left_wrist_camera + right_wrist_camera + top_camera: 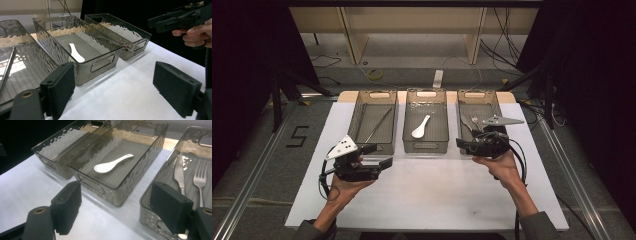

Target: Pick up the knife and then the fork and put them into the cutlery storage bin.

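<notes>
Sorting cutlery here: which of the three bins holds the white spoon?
The middle bin; a white spoon lies in it, while the others hold metal utensils.

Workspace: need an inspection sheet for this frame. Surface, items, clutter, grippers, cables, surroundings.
Surface: white table, bare in front of the bins.
Items: three smoky clear bins in a row; left bin holds a thin metal rod; middle bin a white spoon; right bin a knife and fork.
Clutter: nothing seen.
Grippers: left gripper open, empty; right gripper open, empty, near the right bin's front.
Cables: one trails from each gripper; loose cables on the floor behind.
Surroundings: dark curtains, wooden frame, floor marking "5".
</notes>
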`<state>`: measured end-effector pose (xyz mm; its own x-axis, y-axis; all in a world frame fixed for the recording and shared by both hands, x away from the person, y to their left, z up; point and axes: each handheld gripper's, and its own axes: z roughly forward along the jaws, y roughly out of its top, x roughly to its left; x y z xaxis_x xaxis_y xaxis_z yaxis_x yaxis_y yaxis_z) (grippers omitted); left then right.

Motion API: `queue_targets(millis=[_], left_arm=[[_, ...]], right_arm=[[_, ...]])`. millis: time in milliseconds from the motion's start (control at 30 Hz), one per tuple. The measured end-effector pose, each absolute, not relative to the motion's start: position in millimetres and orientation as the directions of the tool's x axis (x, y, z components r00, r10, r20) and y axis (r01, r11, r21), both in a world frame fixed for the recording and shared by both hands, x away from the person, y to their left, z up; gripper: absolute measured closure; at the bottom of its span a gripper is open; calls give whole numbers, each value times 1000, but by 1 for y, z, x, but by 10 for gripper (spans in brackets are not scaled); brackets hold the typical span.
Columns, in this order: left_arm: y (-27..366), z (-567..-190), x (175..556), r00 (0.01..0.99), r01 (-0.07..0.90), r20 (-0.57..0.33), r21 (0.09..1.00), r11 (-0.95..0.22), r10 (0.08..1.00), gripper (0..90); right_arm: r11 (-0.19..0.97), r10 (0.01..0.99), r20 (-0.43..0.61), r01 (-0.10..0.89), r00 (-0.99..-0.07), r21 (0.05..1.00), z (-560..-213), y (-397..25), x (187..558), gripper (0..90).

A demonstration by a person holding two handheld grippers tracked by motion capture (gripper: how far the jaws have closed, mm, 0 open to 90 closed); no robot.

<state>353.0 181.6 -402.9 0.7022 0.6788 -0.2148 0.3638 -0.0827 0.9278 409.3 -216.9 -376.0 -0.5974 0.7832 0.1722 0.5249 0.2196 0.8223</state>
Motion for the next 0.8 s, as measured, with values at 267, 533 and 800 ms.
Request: queue_targets(millis=[267,533,800], left_arm=[[181,-403,353,704,363,-214,928,-85,677,175],[180,-403,353,712,366,-214,926,-93,669,175],[179,-403,353,721,369,-216,924,-102,658,175]], right_arm=[[217,765,179,509,-618,833,-383,-219,395,252],[212,754,170,481,-634,851,-385,-220,382,247],[210,743,162,455,-650,865,-390,-221,371,244]])
